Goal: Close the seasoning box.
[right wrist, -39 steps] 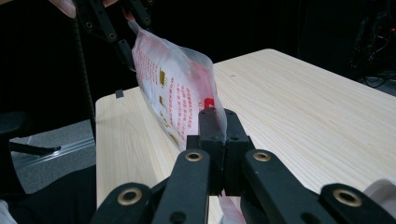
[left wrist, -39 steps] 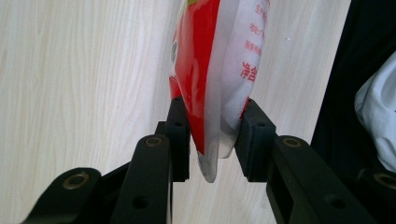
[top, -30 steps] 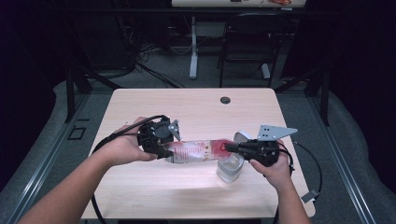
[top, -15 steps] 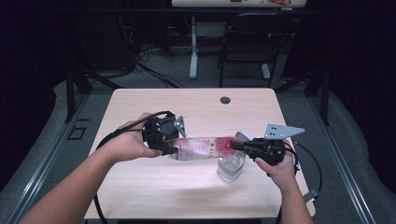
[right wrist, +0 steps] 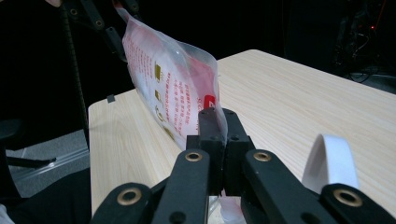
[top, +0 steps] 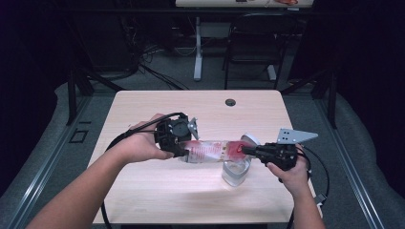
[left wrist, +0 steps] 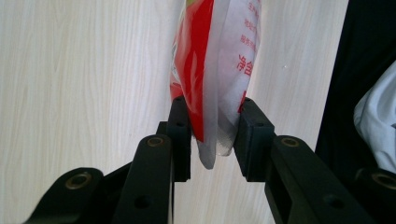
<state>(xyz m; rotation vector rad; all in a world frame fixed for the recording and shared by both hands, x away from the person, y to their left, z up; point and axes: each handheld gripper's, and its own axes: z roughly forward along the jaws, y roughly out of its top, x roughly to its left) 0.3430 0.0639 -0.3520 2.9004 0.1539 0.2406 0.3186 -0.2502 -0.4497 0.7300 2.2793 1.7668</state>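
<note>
High view: a person at a pale wooden counter stretches a red-and-white plastic pouch between two hand-held grippers, the pouch lifted above the wood.
Forearms: both come in from the near edge, one either side of the pouch.
Clear cup: a transparent cup stands on the counter under the pouch's right end, just inward of the right hand.
Right gripper: jaws pinched tight on the pouch's right edge; in the right gripper view the two black jaws meet on the thin film, and the pouch runs away from them to the other gripper at upper left.
White ring: a white band rises beside the right jaws, near the pouch's held end; in the high view it sits just behind that end.
Left gripper: jaws partly closed, clamping the pouch's left end; the left gripper view shows the pads pressing the folded red and white film from both sides, with the counter behind.
Grommet: a dark round hole lies in the counter far beyond the pouch, near the back edge.
</note>
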